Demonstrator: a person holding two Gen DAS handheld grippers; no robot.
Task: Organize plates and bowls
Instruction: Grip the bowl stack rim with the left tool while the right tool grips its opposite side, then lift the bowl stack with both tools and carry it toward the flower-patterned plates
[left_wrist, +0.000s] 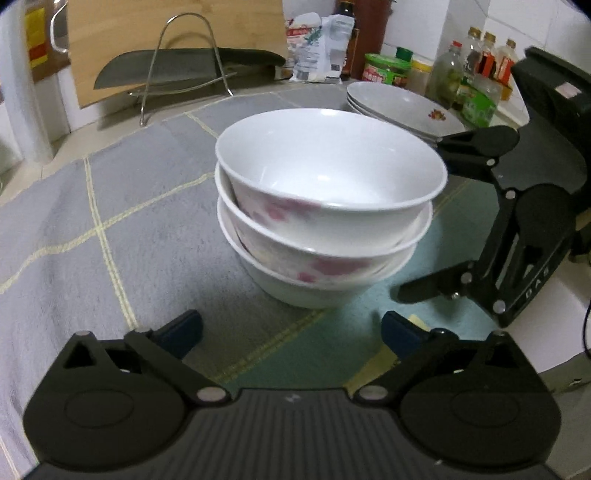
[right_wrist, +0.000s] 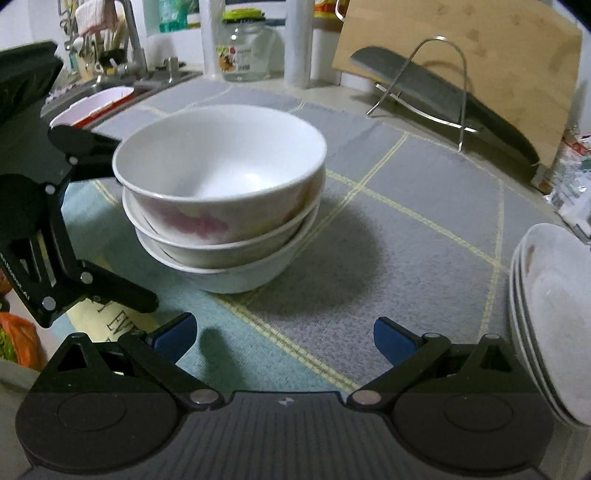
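Note:
Three white bowls with pink flower prints (left_wrist: 325, 206) (right_wrist: 221, 206) stand nested in one stack on the grey and teal mat (left_wrist: 129, 221). My left gripper (left_wrist: 291, 332) is open just short of the stack, with nothing between its blue pads. It shows at the stack's left side in the right wrist view (right_wrist: 133, 221). My right gripper (right_wrist: 284, 334) is also open and empty, a little back from the bowls. It shows to the right of the stack in the left wrist view (left_wrist: 417, 218). A stack of white plates (left_wrist: 402, 107) (right_wrist: 554, 314) sits further right on the mat.
A wire rack with a cleaver (left_wrist: 177, 70) and a wooden cutting board (right_wrist: 461, 48) stand at the back. Bottles and jars (left_wrist: 472, 62) crowd the back right corner beside a bag (left_wrist: 317, 44). A sink with a red and white dish (right_wrist: 96, 103) and a glass jar (right_wrist: 243, 51) lie on the left.

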